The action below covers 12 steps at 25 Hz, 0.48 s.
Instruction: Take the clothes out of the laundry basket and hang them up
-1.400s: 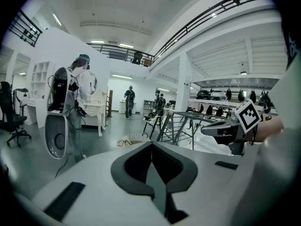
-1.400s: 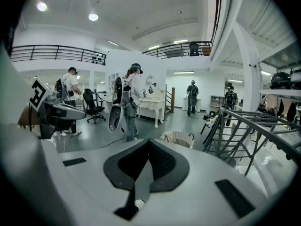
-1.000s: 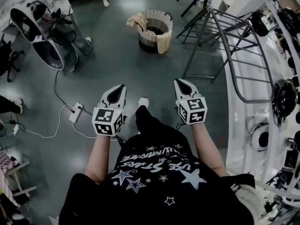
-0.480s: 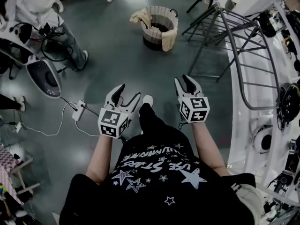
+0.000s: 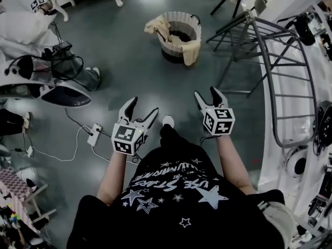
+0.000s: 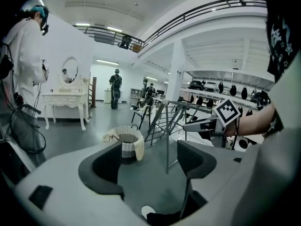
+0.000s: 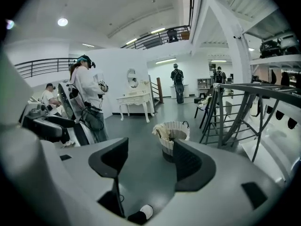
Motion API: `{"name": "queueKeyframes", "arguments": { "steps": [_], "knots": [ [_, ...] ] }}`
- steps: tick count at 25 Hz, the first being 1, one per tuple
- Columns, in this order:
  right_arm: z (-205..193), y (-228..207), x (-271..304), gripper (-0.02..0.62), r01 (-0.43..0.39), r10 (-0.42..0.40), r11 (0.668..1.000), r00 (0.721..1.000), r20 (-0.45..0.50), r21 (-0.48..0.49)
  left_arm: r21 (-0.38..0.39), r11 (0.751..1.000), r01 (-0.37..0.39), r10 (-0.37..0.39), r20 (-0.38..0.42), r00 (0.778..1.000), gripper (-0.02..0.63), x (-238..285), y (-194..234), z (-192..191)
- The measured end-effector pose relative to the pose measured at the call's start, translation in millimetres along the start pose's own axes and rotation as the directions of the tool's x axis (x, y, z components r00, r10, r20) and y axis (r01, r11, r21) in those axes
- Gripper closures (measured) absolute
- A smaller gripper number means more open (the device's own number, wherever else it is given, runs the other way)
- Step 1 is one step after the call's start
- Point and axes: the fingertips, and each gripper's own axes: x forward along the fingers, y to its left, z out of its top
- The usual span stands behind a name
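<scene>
Dark inside the laundry basket (image 5: pixel 181 21); cloth (image 5: pixel 191 51) over its rim, perhaps towels.

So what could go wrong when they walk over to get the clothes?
A power strip lies on the floor at the person's left, so a sideways step could trip them. The drying rack spreads its legs close to the laundry basket, where they are easy to bump. Pulling the cloth draped over the rim might tip the basket.
</scene>
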Motion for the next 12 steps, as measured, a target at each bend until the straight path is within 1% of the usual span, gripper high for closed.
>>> {"name": "queueKeyframes", "arguments": {
  "steps": [2, 5, 8, 12],
  "knots": [
    [6, -6, 18, 0.305, -0.003, 0.003, 1.000, 1.000, -0.015, 0.014, 0.005, 1.000, 0.001, -0.001, -0.021, 1.000, 0.241, 13, 12, 10],
    [22, -15, 39, 0.305, -0.003, 0.004, 1.000, 1.000, -0.008, 0.026, 0.022, 1.000, 0.007, -0.006, -0.030, 1.000, 0.242, 35, 26, 27],
    [15, -27, 56, 0.304, 0.001, 0.000, 0.998, 1.000, -0.014, 0.066, 0.045, 0.999, 0.007, -0.004, -0.049, 0.999, 0.242, 58, 35, 31],
    [10, -44, 74, 0.304, 0.002, 0.002, 0.995, 0.999, -0.036, 0.099, 0.042, 0.999, 0.004, -0.002, -0.050, 0.999, 0.242, 81, 45, 39]
  ]
}}
